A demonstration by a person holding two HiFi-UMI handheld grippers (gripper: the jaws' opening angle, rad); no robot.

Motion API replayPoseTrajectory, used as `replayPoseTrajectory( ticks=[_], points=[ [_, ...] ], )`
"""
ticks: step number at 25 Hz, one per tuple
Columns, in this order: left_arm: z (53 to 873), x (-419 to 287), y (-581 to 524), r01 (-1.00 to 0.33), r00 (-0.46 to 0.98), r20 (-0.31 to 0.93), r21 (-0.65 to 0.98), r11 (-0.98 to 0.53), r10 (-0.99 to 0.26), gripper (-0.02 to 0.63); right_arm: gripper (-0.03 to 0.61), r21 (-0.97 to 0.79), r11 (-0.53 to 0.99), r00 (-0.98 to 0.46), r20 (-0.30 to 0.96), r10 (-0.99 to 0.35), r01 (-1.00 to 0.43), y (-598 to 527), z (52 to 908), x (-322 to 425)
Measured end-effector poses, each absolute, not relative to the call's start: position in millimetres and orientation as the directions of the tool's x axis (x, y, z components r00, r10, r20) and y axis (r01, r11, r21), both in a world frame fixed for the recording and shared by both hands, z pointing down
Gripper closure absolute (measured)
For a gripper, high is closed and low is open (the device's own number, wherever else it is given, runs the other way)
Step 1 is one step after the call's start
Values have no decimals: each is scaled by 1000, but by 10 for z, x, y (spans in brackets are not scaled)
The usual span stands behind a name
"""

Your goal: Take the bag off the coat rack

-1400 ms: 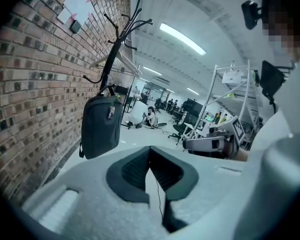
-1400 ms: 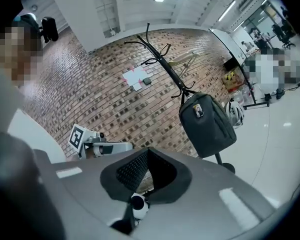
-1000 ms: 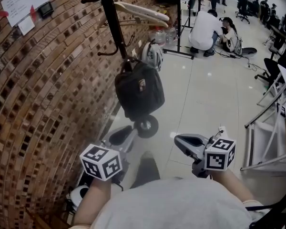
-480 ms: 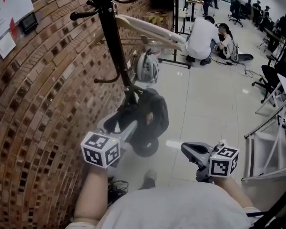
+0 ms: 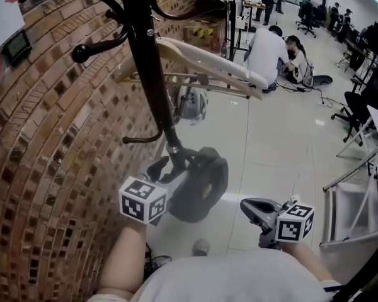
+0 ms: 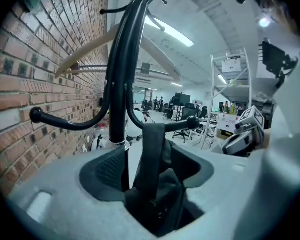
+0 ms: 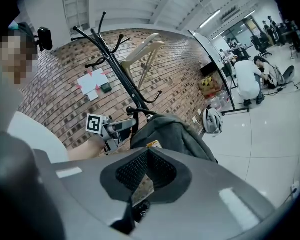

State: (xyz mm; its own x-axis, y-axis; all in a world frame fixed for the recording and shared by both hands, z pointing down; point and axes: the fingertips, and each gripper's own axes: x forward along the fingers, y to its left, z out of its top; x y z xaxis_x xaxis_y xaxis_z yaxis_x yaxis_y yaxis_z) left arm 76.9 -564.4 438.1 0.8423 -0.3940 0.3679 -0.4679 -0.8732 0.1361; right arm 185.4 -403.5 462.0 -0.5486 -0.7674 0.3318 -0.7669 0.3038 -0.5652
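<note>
Since a second ago the person has come closer to the tall black metal coat rack (image 5: 148, 74) by the red brick wall (image 5: 44, 137), and the left hand-held gripper (image 5: 162, 170) has come up from a low position to the level of the rack's lower hook (image 6: 182, 126). Its jaws, which were almost together, are opening now and stand widely spread. I judge this as the preparation for the grasp: the task is only at its beginning, because the dark grey fabric bag (image 5: 201, 184) hangs on the hook as before and nothing holds it yet.

The bag's black strap (image 6: 152, 149) runs down from the hook exactly between the two spread jaws, but the pads do not press on it. The body of the bag hangs just to the right of this hand-held gripper and a little below it, above the floor. The right hand-held gripper (image 5: 251, 206) waits lower, well apart from the bag, with its jaws pressed together on nothing.
</note>
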Motion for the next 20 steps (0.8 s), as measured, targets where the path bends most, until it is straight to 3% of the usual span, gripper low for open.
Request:
replayPoseTrajectory(
  ticks=[6,8,10,20],
  points=[
    [4539,914,-5729,-477,830,385,119,-871,-403,342,580,-576,294,-553,344,-759,-763,-4169,4703,1855],
    [4526,908,-5741,-492,818,377,67,-868,-434,496,580,-574,290,-552,356,-754,-766,-4147,4743,1867],
    [4524,922,-5726,-495,808,380,21,-869,-451,569,580,-577,277,-545,363,-755,-768,-4108,4792,1906],
    [4391,883,-5669,-559,802,321,105,-822,-504,603,580,-590,256,-526,346,-777,-766,-3923,4802,2066]
  ],
)
